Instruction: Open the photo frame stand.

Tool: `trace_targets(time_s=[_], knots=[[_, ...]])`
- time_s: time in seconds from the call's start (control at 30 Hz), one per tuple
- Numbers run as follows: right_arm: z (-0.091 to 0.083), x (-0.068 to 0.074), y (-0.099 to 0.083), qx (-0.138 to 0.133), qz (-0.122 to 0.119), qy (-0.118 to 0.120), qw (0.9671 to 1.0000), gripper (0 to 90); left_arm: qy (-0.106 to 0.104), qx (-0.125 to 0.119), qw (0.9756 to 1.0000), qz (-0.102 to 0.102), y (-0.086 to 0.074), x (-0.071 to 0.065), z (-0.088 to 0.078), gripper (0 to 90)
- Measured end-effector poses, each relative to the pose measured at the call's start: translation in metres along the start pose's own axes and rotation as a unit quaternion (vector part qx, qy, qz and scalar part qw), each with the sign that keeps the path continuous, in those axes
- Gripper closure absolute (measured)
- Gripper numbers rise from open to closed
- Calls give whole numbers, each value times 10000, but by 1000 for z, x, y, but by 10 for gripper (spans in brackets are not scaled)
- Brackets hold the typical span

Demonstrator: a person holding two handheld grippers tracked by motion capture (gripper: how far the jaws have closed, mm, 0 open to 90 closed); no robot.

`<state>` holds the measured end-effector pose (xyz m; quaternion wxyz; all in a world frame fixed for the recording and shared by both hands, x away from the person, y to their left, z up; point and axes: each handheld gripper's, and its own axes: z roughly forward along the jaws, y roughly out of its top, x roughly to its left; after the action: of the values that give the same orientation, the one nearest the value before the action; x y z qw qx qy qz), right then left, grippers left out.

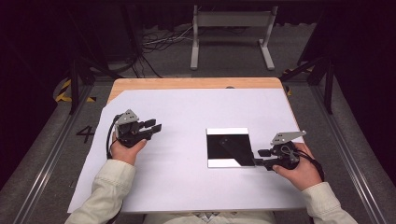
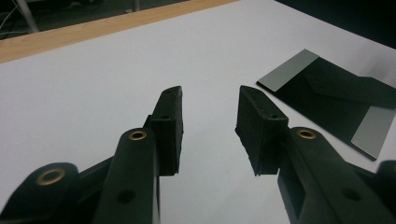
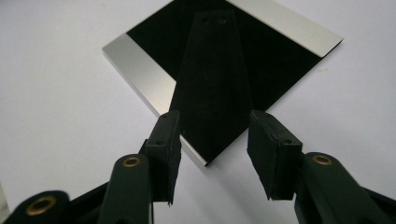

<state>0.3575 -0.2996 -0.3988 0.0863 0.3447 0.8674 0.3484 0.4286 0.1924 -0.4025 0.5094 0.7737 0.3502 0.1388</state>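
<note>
I see the white sheet (image 1: 187, 112) covering most of the table, bare around both hands. The black frame (image 1: 227, 147) lies flat right of centre; my right gripper (image 3: 214, 140) straddles its near corner, jaws spread, not touching. My left gripper (image 2: 208, 122) sits well apart, jaws spread, holding nothing

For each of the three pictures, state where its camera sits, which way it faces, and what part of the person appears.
High view: above the person's side, facing forward and down on the table; forearms, both hands.
Left gripper view: on the left gripper, open, looking across white paper toward the black plate.
Right gripper view: on the right gripper, open, corner of plate between its fingers.
Shared: all show the plate.
</note>
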Motion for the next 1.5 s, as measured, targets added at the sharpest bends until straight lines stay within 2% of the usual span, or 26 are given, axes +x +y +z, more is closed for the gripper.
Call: trace_targets(time_s=[0.2, 0.4, 0.57, 0.8, 1.07, 1.5], knots=[[7, 1, -2, 320, -50, 42, 9995, 567, -16, -7, 10000, 13, 0, 0, 1, 616], [13, 1, -4, 664, -143, 155, 9976, 579, -29, 96, 9999, 59, -1, 0, 4, 613], [16, 1, -5, 841, -172, 134, 9962, 584, -28, 97, 9999, 48, -2, 0, 4, 613], [18, 0, -6, 1120, -341, 113, 9931, 692, -20, 142, 9999, 41, -3, 0, 5, 611], [21, 1, -2, 1265, -578, 70, 9903, 768, 13, 176, 9998, -38, -6, 1, 1, 610], [24, 3, 3, 1439, -746, -17, 9868, 867, 55, 193, 9998, -75, -9, 3, -3, 603]])
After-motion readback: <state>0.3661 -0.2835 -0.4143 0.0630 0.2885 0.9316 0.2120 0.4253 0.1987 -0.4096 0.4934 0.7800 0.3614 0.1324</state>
